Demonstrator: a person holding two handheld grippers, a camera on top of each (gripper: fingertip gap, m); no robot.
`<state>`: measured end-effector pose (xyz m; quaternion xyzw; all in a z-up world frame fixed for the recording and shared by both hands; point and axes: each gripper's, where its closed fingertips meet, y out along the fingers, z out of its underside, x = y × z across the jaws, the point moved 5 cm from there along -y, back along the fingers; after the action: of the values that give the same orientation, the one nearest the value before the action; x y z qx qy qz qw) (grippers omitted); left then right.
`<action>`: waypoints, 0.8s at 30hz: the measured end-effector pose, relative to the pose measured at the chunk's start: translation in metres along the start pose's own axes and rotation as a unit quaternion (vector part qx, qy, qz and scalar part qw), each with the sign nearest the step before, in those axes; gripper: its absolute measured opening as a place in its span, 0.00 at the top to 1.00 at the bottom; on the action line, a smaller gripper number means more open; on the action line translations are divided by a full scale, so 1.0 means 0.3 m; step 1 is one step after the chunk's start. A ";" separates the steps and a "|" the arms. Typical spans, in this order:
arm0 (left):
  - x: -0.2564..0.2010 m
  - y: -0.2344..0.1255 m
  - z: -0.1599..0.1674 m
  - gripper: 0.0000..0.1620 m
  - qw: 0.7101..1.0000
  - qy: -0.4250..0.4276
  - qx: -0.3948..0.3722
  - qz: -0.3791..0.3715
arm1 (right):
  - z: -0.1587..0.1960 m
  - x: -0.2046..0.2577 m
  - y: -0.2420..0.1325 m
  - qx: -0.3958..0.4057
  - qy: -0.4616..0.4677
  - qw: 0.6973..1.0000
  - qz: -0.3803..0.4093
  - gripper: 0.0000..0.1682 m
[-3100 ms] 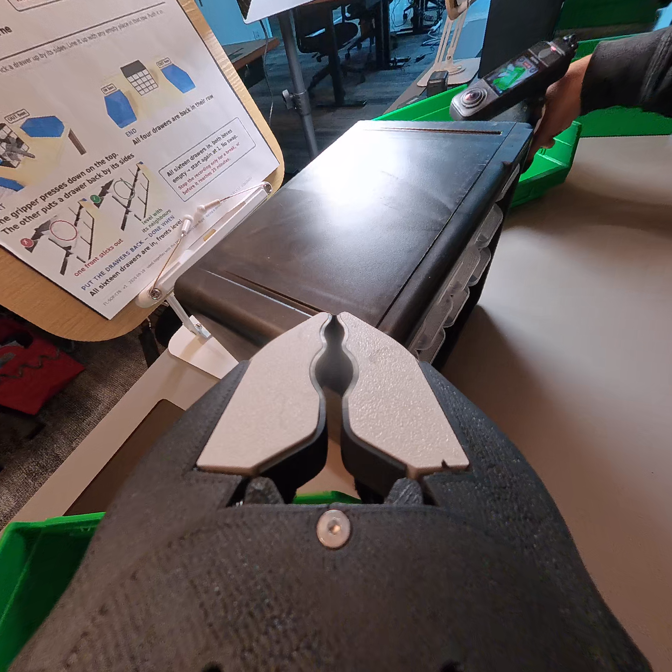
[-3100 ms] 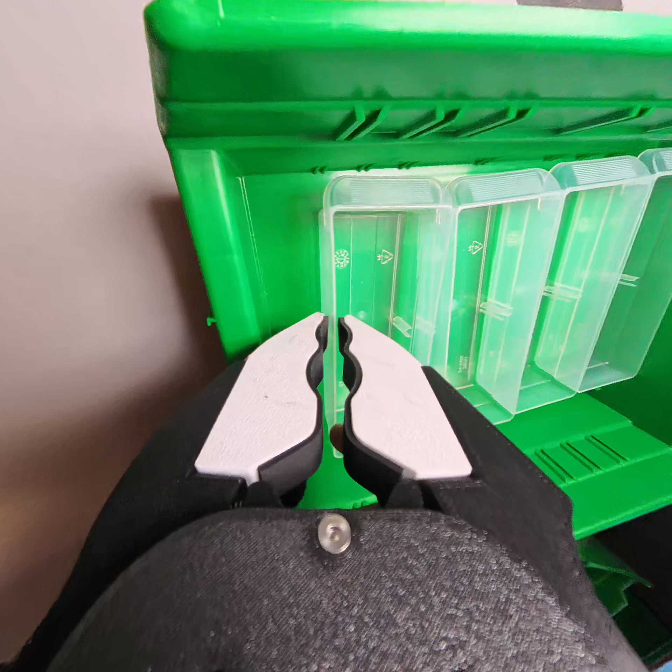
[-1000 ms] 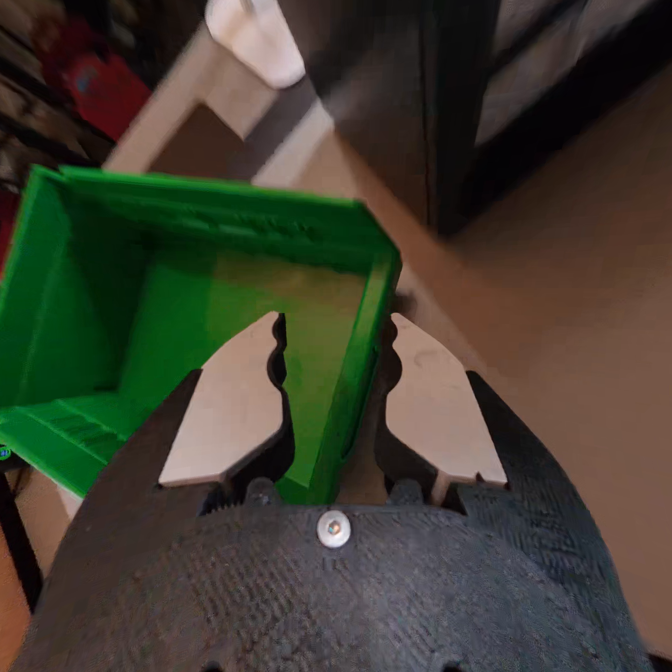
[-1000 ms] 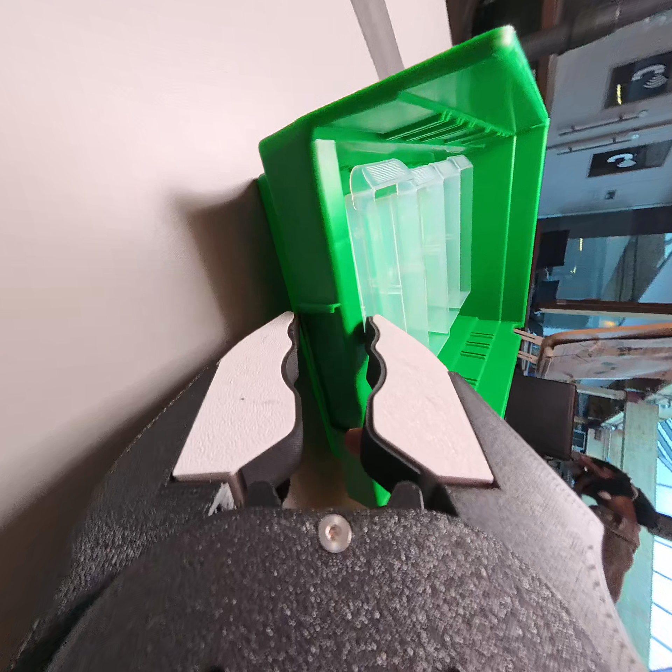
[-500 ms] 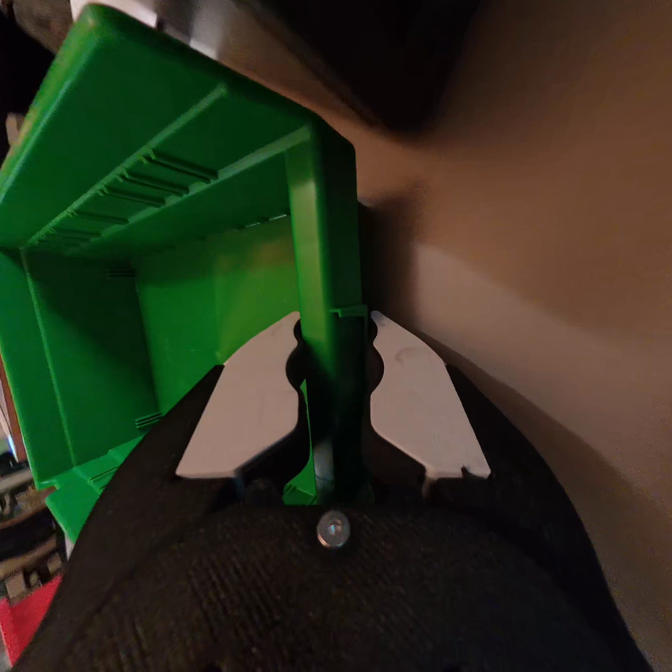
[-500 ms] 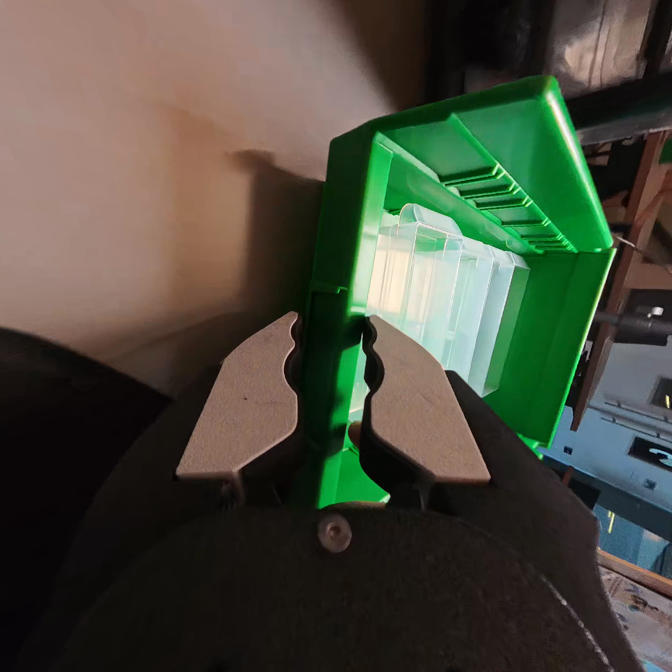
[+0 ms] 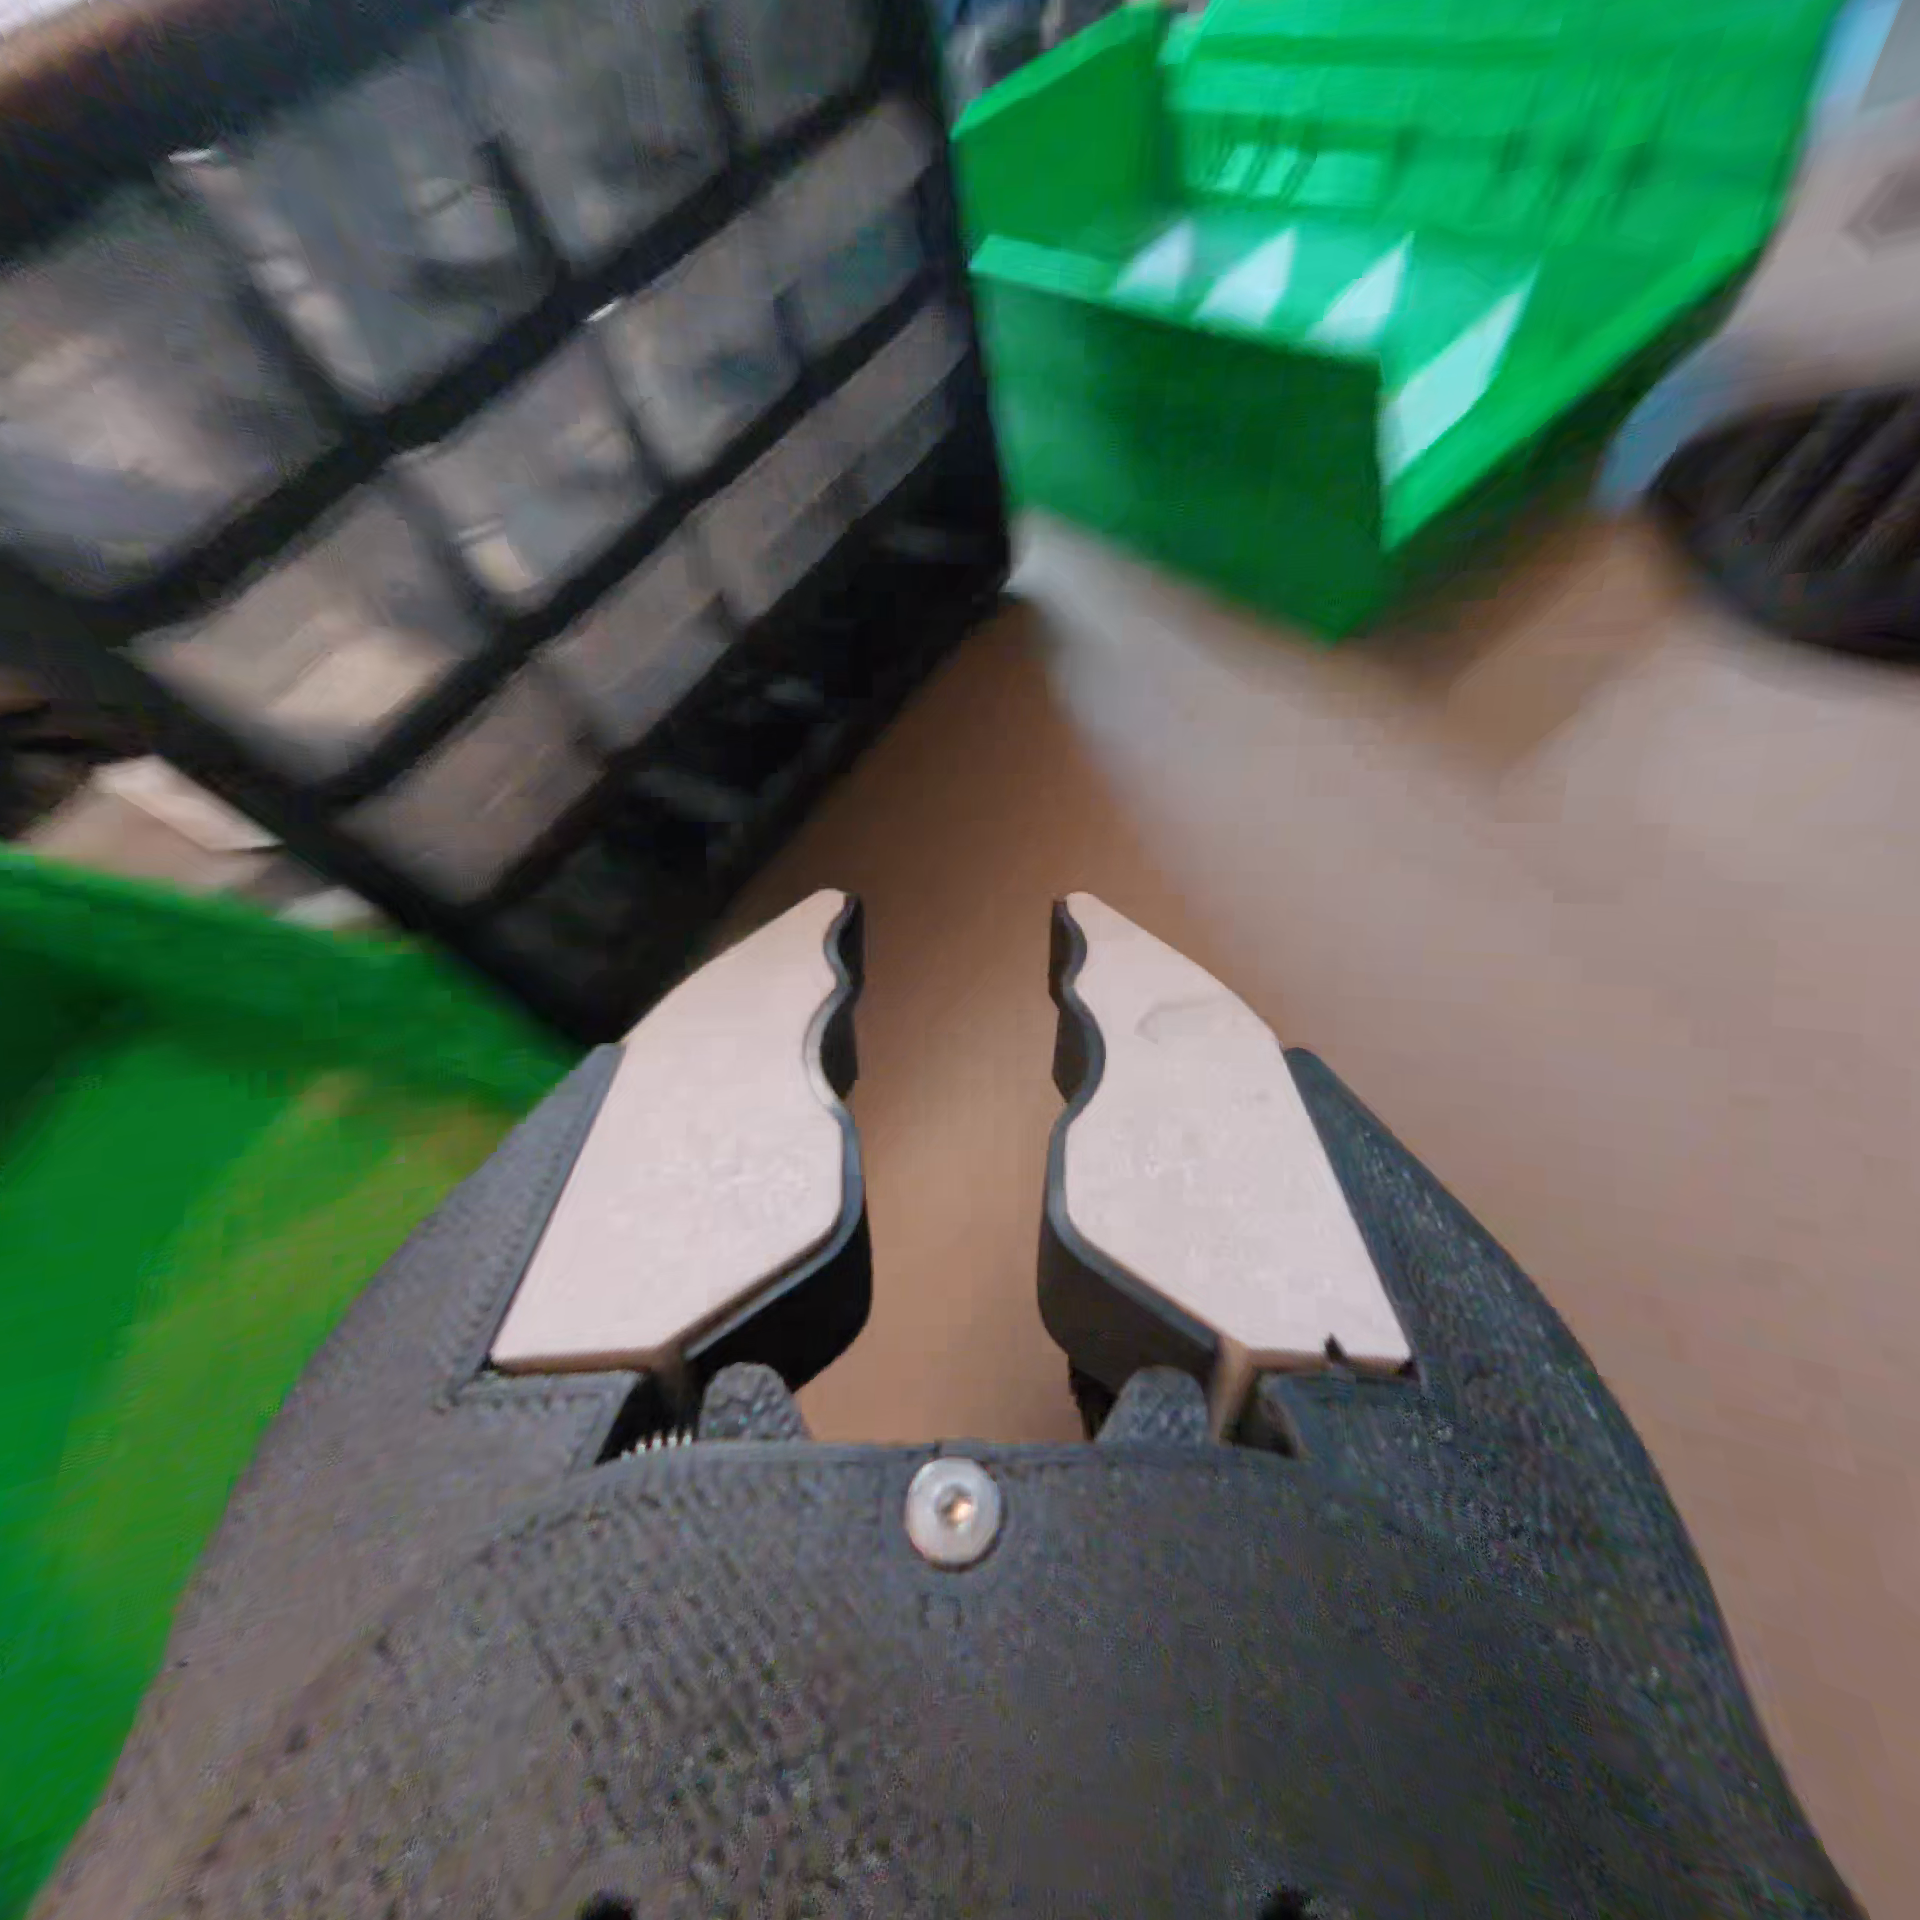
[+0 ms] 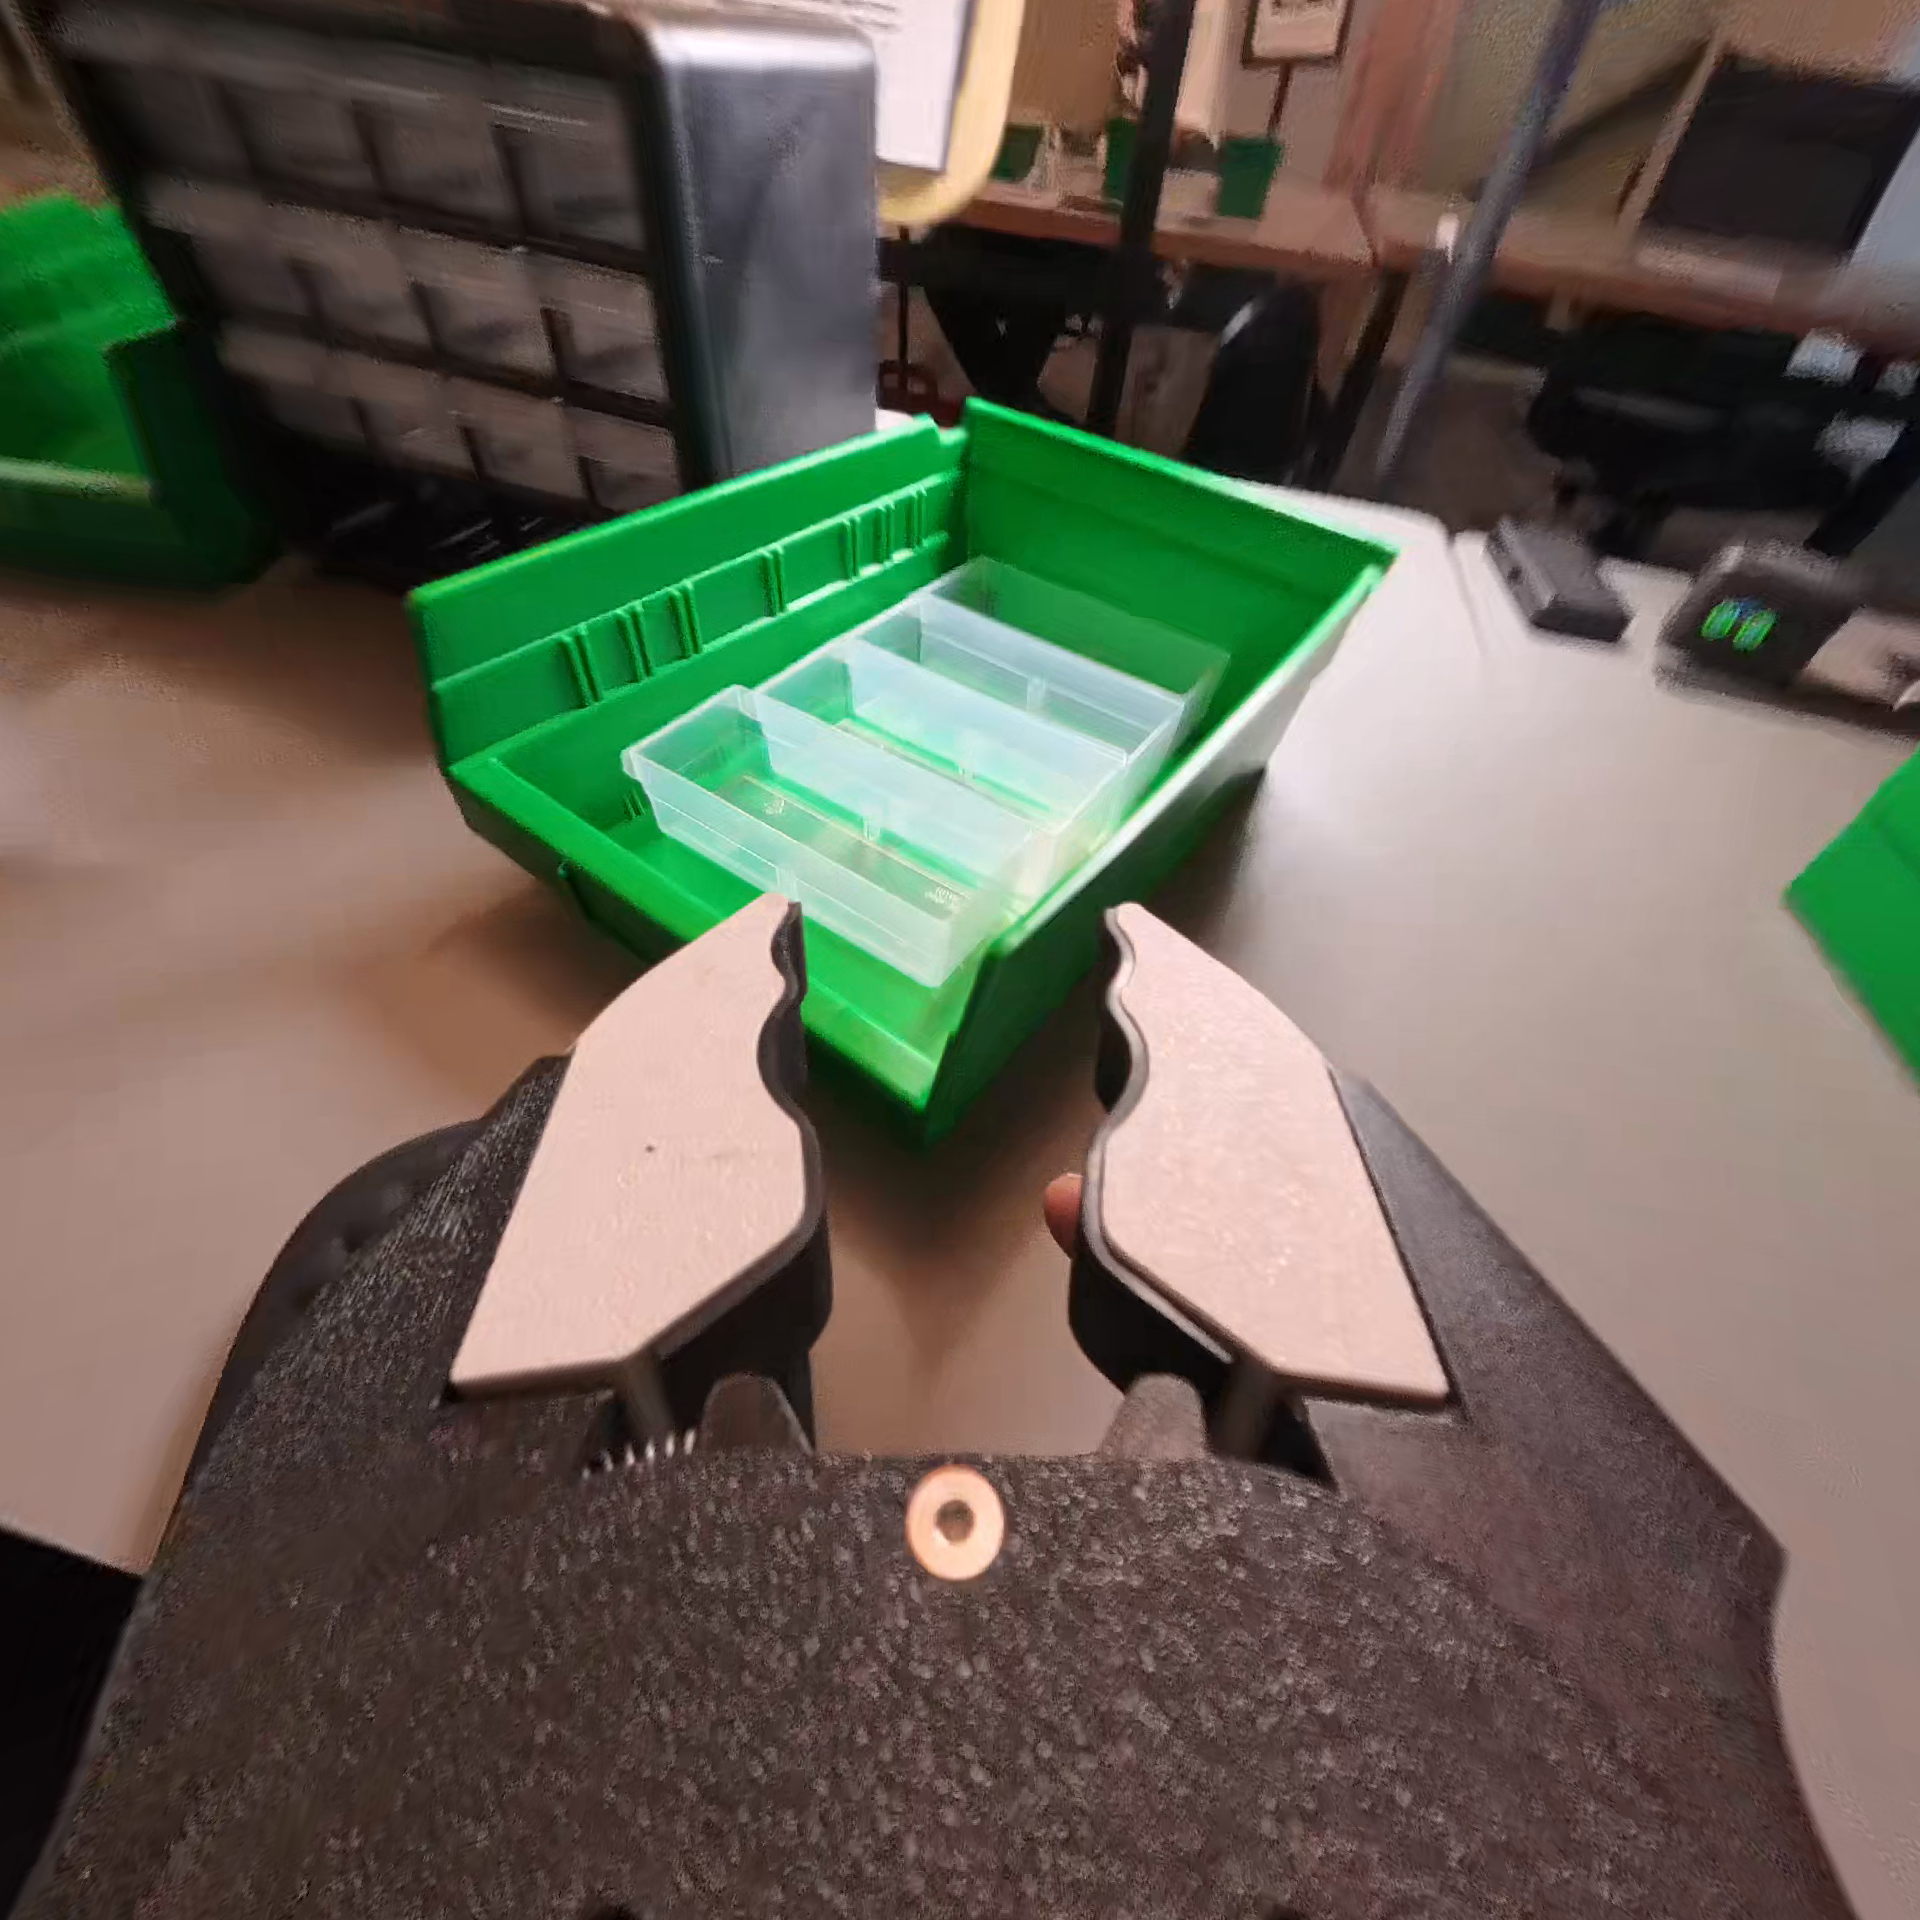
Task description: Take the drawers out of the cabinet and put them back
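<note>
The black drawer cabinet stands on the table with rows of translucent drawers; its bottom row looks empty. It also shows in the right wrist view at the back left. A green bin in front of my right gripper holds several clear drawers side by side. My right gripper is open and empty, just short of the bin's near corner. My left gripper is open and empty over the bare table, right of the cabinet's lower corner.
A second green bin lies at the left of the left gripper. The bin with drawers shows at the back right in the left wrist view. Another green bin edge is at the far right. Desks and chairs stand behind the table.
Both grippers have let go of the green bin walls they clamped and opened. Both bins now rest on the table, and the views have swung to face the cabinet.
</note>
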<state>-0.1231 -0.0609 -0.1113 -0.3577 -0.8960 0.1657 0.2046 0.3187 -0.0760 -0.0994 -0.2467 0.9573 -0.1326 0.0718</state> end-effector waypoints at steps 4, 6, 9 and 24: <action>-0.251 0.219 -0.143 0.72 0.982 -0.154 -0.052 0.094 | 0.067 0.003 0.118 0.027 0.046 0.998 0.014 0.63; -0.325 0.338 -0.194 0.67 0.959 -0.245 -0.062 0.126 | 0.084 0.007 0.164 0.039 0.059 0.997 0.026 0.63; -0.361 0.494 -0.246 0.71 0.948 -0.291 -0.075 0.103 | 0.103 -0.010 0.201 0.040 0.090 0.994 0.047 0.67; -0.425 0.519 -0.429 0.89 0.987 -0.134 -0.080 -0.039 | -0.075 -0.007 0.000 -0.012 -0.015 0.981 0.193 0.91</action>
<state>0.1126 -0.0246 -0.1010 -0.3125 -0.9389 0.1319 0.0592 0.3159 -0.0702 -0.0777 -0.0604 0.9873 -0.1009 0.1071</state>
